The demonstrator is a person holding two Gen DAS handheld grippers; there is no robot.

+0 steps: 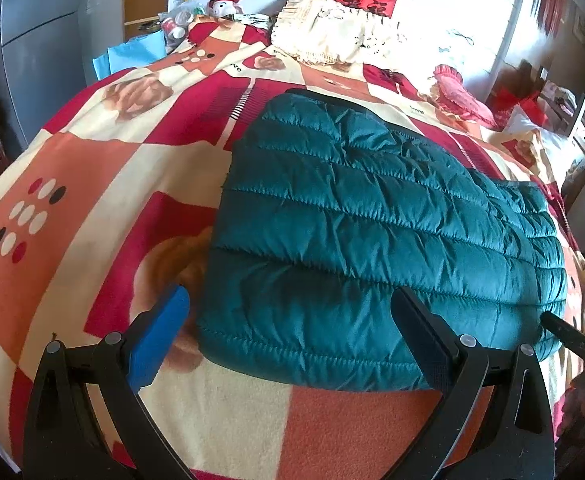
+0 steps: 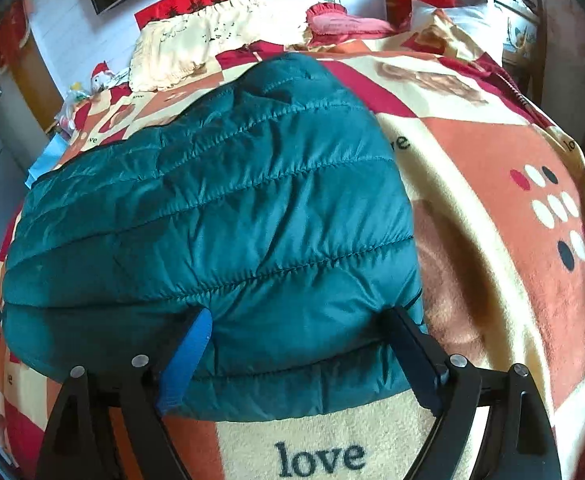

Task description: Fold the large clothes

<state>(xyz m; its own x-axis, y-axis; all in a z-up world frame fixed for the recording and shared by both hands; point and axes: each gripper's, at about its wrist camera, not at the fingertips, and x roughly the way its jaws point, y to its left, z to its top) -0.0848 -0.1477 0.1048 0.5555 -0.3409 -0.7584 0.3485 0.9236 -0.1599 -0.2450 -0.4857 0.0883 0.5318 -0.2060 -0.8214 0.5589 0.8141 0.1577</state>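
A teal quilted puffer jacket (image 1: 376,232) lies folded in a thick rectangle on the patterned blanket (image 1: 92,168). My left gripper (image 1: 292,312) is open, its jaws wide apart over the jacket's near left corner, holding nothing. In the right wrist view the jacket (image 2: 220,216) fills the middle. My right gripper (image 2: 296,324) is open, its jaws straddling the jacket's near right edge, with the fingertips touching or just above the fabric. The right gripper's tip shows at the left wrist view's right edge (image 1: 572,340).
The bed carries a red, orange and cream blanket (image 2: 492,184) printed with "love". A cream frilled pillow (image 1: 332,32) and a pink pillow (image 1: 464,92) lie at the head. A stuffed toy (image 1: 224,4) and clutter sit far left. A grey wardrobe (image 1: 32,40) stands left.
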